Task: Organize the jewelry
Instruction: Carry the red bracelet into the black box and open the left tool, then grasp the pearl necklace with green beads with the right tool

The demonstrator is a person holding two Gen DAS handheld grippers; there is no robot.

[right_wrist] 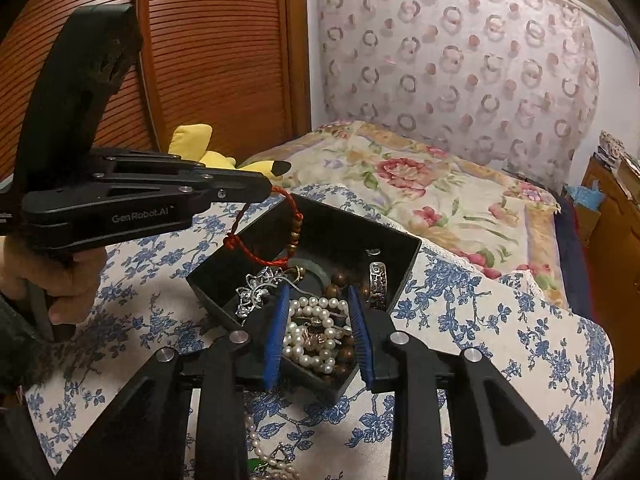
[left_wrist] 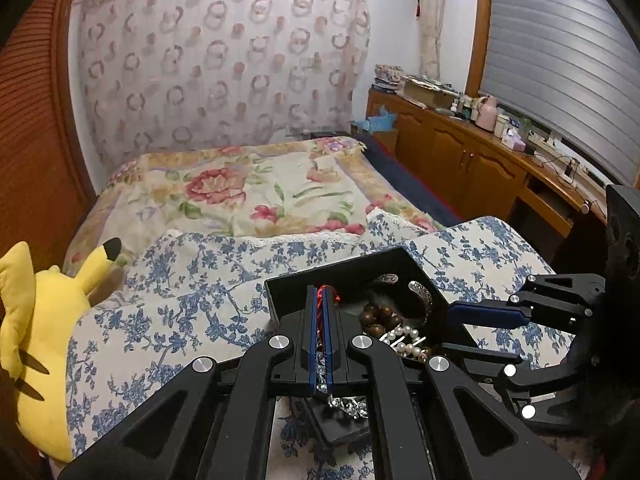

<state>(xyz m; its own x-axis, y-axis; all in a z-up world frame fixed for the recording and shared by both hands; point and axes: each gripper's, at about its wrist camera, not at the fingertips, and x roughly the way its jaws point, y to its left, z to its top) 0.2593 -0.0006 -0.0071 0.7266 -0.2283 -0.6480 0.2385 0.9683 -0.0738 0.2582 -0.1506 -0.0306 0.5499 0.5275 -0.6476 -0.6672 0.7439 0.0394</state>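
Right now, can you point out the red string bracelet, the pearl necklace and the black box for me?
red string bracelet point(right_wrist: 295, 216): right wrist view, on its red cord beside the beads.
pearl necklace point(right_wrist: 310, 314): right wrist view, on a white pearl in the heap.
black box point(right_wrist: 396, 276): right wrist view, on its right outer wall.

black gripper point(right_wrist: 320, 336), blue pads point(right_wrist: 276, 336), silver screws

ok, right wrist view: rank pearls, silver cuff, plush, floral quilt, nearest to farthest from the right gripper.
1. pearls: between the right gripper fingers, in the black box.
2. silver cuff: against the box's right wall, just past the right finger.
3. plush: far left, behind the left gripper.
4. floral quilt: beyond the box; its far end is farthest.
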